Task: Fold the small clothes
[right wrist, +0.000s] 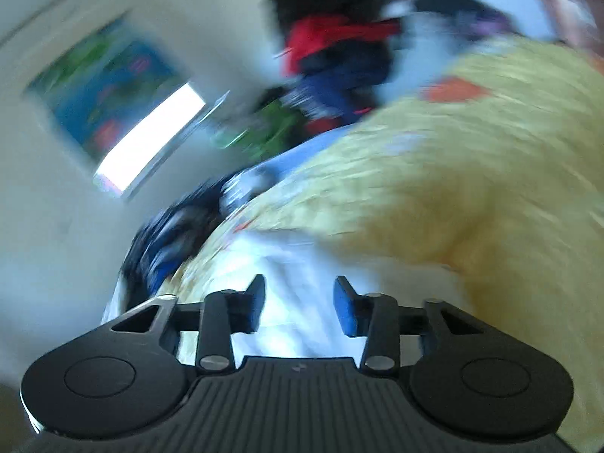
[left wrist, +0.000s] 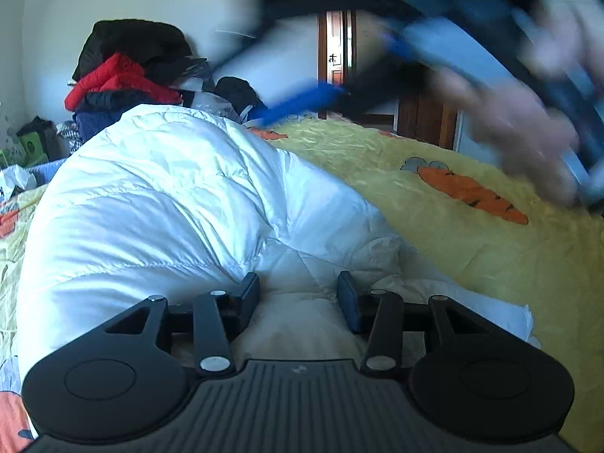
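A white quilted down jacket (left wrist: 170, 196) lies bunched on a yellow bedspread (left wrist: 472, 264) with a carrot print. My left gripper (left wrist: 298, 298) stands open low over the jacket's near edge. The cloth shows between its fingers, and neither pad presses on it. In the right wrist view, which is heavily blurred, my right gripper (right wrist: 301, 305) is open above the white jacket (right wrist: 287, 264) with nothing held. A person's hand (left wrist: 528, 124) with the other gripper streaks across the upper right of the left wrist view.
A pile of red, black and navy clothes (left wrist: 124, 75) sits at the far side of the bed, blurred in the right wrist view (right wrist: 332, 37). A wooden door (left wrist: 336, 56) stands beyond. Bags and small items (left wrist: 34, 143) lie at the far left by the wall.
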`<action>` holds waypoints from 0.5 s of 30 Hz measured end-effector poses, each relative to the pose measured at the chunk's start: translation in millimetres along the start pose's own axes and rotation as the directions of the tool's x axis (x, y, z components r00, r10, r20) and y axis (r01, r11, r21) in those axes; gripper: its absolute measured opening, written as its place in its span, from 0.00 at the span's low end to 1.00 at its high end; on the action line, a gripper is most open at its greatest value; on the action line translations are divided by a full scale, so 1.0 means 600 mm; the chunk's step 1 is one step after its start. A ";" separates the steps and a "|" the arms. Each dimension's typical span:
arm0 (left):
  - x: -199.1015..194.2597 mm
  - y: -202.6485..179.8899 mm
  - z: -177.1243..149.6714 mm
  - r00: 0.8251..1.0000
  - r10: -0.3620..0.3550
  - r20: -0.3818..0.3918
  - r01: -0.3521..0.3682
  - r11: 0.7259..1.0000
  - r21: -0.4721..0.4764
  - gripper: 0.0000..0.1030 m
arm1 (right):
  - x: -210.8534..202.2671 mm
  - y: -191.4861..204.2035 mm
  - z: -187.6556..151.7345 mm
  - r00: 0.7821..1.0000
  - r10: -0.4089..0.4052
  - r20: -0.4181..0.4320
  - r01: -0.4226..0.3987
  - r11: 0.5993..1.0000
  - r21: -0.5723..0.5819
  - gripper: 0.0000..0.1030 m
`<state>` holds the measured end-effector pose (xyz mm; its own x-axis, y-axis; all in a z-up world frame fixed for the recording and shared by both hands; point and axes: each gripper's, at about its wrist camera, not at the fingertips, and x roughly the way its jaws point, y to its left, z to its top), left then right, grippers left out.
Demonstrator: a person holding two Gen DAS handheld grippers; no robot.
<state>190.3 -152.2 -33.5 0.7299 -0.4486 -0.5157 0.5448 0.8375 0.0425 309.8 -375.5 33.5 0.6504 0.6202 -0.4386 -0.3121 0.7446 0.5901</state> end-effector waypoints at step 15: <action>0.003 -0.008 -0.027 1.000 -0.022 0.015 0.021 0.999 0.050 0.43 | 0.227 -0.037 -0.024 0.960 -0.174 -0.219 0.158 0.984 -0.086 0.61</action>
<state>182.4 -152.2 -48.3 0.7237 -0.4717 -0.5038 0.5803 0.8110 0.0744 395.5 -304.2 -49.2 0.5270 0.5200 -0.6722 -0.2636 0.8519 0.4524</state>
